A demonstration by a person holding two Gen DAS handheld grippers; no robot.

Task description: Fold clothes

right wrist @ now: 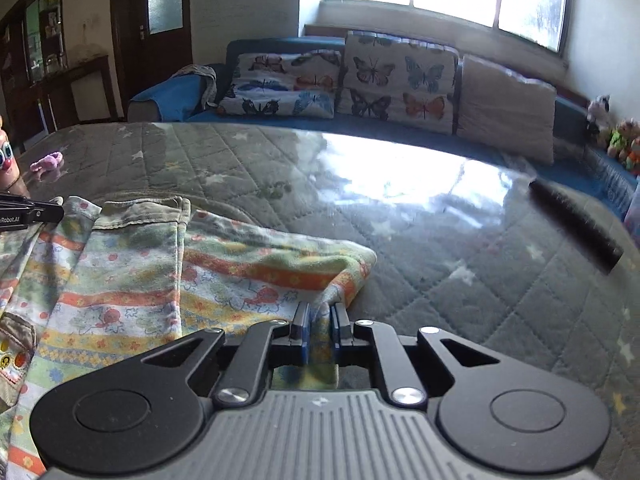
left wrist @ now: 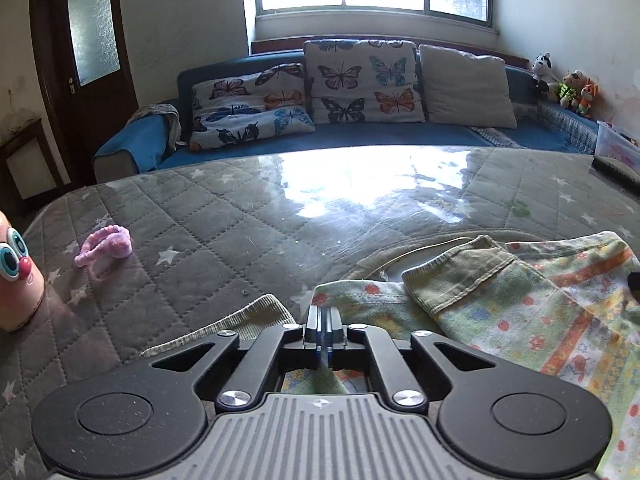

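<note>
1. Black two-finger left tool (left wrist: 323, 322) sits nearest the left camera, its jaws pressed together on a thin edge of the striped, printed cotton child's garment (left wrist: 520, 300), which shows through behind the blue pads.
2. Its partner, the black right tool (right wrist: 320, 320), pinches a bunched fold of the same garment, with cloth visibly standing between the pads.
3. That garment lies on the grey quilted star-print desk cover (left wrist: 192, 216), spread between the two tools, with an olive ribbed cuff (left wrist: 452, 276) turned up on top.
4. Judging from this, the folding is at an early to middle stage: both corners are gripped and one edge seems partly doubled over, yet the cloth is rumpled and no neat stack shows. Laying the fold flat and further folds appear left to do.
5. Only the left view shows the pink fuzzy twisted toy (left wrist: 106, 245) clearly, and the big-eyed peach toy figure (left wrist: 18, 276) beside it, well apart from the garment.
6. Only the right view shows a dark cylindrical object (right wrist: 576, 226), blurred, lying on the desk's far right, and the left tool's tip reaching in at the picture's left edge.
</note>
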